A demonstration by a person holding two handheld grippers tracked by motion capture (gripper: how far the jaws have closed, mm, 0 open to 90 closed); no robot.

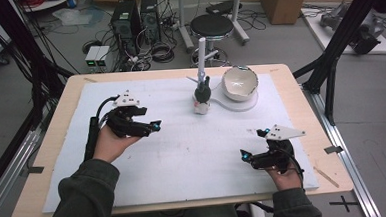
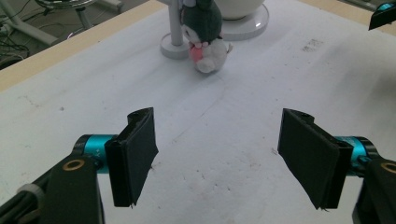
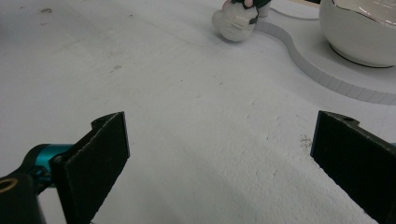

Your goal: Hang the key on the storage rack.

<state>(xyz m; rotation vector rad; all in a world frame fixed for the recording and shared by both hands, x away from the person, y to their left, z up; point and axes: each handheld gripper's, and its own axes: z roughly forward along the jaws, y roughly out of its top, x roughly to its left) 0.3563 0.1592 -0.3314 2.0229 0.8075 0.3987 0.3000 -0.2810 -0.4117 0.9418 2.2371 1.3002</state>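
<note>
High view: the left gripper [image 1: 154,125] is hovering over the white mat [image 1: 183,159] at the left, jaws pointing toward the centre. The right gripper [image 1: 243,156] is sitting low at the near right edge. The plush doll [image 1: 202,95] is standing at the far centre of the mat, against the foot of a white post [image 1: 201,53], with a white eggshell-shaped bowl [image 1: 239,82] on its base just to the right. Both grippers are well apart from the doll.

Left gripper view: both pads [image 2: 135,156] are standing wide apart with bare mat between them, so this gripper is open and holding nothing. The doll [image 2: 204,35] is lying straight ahead, far off, touching the post's round foot [image 2: 173,49].

Right gripper view: the jaws are spread wide and empty as well. The doll [image 3: 238,18] is showing at the top, near the curved edge of the bowl's base [image 3: 322,74], with the bowl [image 3: 364,32] at the right.

Risks, as I judge them: the doll is soft, small and crowded by the post, so a reach from the left could clip the post or tip the doll over. A grip taken too high may just squash the head and slip. A wide sweep from the right could knock the bowl.
</note>
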